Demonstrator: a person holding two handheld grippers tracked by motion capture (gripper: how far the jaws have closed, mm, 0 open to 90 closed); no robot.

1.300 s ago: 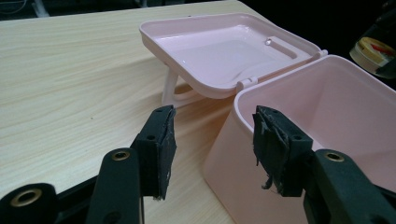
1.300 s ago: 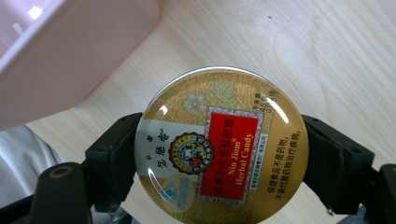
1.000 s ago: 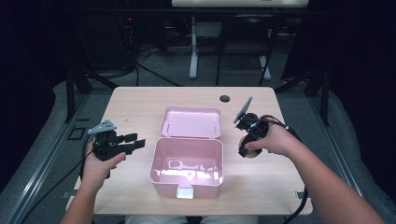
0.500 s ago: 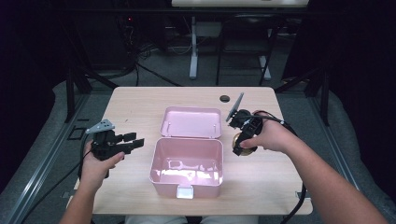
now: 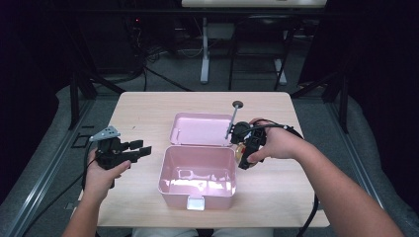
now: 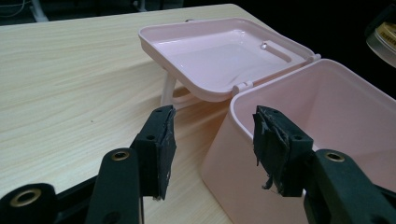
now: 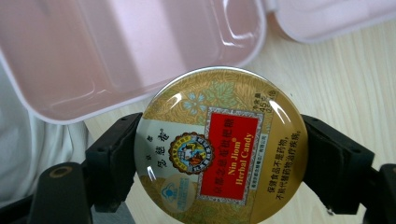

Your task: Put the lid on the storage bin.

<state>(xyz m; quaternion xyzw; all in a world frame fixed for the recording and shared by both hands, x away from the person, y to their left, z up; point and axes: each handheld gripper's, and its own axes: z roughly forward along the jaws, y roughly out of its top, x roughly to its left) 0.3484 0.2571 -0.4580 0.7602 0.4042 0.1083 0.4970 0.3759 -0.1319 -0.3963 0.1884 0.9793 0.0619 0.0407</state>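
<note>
Right gripper (image 5: 243,157): we see it pinching the tin (image 7: 220,147) by its rim, jaws on opposite sides, label facing the camera.
Tin place: in the air, just off the box's (image 5: 197,175) right wall, near the table's (image 5: 148,106) right half; not yet over the opening.
Change: a second ago the right hand sat farther toward the right edge; we now have it drawn in toward the box, touching or nearly touching its right rim.
Left gripper (image 5: 126,150): jaws spread, nothing between them, pointed at the box's left wall from just beside it; same spot as before.
Box: pink, open, nothing in it as far as we can tell, near the front edge at the middle.
Lid (image 5: 200,129): hinged back flat behind the box.
Black knob (image 5: 237,104): near the back edge, untouched.
Meaning: we judge the carry almost done; next is a short move left over the opening, then lower and let go.
Risk: tin clipping the rim.
</note>
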